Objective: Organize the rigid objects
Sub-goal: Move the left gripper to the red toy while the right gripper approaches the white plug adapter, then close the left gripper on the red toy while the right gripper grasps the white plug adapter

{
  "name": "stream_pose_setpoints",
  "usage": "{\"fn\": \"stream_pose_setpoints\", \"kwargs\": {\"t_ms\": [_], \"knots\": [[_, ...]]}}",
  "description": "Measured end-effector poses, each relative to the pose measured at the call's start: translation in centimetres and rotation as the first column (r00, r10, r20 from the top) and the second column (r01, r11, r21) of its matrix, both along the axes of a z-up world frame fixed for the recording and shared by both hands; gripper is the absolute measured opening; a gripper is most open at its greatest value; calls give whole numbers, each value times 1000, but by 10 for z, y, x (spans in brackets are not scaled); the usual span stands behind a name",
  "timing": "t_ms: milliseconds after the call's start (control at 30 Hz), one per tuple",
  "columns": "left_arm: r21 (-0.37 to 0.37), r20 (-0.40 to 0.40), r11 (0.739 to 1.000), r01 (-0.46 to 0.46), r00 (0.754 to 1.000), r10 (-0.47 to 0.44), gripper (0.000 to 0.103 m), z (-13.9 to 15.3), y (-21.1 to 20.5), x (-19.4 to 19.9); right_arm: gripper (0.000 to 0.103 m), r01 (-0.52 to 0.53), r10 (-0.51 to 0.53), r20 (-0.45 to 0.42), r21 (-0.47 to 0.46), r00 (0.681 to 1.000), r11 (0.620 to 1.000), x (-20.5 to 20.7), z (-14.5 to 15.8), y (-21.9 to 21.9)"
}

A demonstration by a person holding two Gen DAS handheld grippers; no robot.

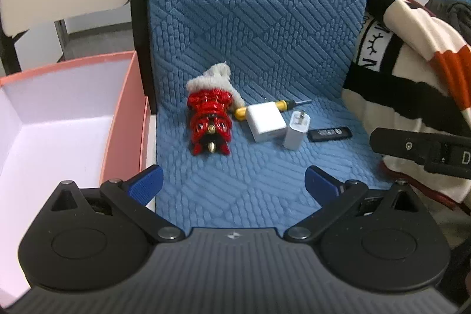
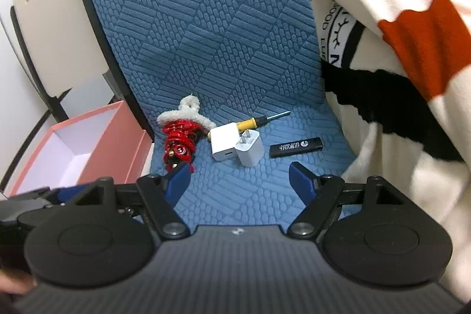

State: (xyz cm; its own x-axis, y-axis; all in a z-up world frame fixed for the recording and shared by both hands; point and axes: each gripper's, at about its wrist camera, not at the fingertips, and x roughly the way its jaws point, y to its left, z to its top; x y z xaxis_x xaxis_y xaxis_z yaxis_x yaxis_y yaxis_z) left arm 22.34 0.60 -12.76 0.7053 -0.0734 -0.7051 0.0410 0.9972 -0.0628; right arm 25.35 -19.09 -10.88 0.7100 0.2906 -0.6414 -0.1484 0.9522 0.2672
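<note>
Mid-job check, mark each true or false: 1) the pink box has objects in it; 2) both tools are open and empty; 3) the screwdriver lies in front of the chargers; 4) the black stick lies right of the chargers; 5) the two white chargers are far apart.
1) False: the pink box shows only its white inside.
2) True: left tool and right tool stand open, nothing between the pads.
3) False: the screwdriver lies behind the chargers.
4) True: the black stick lies right of them.
5) False: the square charger and the small charger sit against each other.
</note>
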Motion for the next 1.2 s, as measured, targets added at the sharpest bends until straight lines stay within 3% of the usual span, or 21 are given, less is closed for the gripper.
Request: {"fn": "stream_pose_setpoints", "kwargs": {"t_ms": [67, 333, 500, 800, 1200], "knots": [[8, -7, 1000, 6, 1000, -6, 94, -4, -1, 10, 65, -5, 5, -33, 2, 999, 1000, 14, -6, 1], [32, -21, 998, 49, 999, -49, 78, -25, -8, 48, 55, 39, -21, -173, 104, 985, 994, 71, -32, 0], [54, -41, 998, 21, 999, -19, 70, -40, -5, 76, 51, 50, -20, -224, 132, 974, 990, 101, -44, 6], [37, -89, 999, -27, 996, 30, 70, -63, 8, 117, 51, 48, -20, -264, 101, 964, 994, 137, -62, 25], [48, -122, 998, -41, 991, 47, 70, -80, 13, 137, 51, 79, -74, -298, 5, 952, 997, 155, -82, 41]]}}
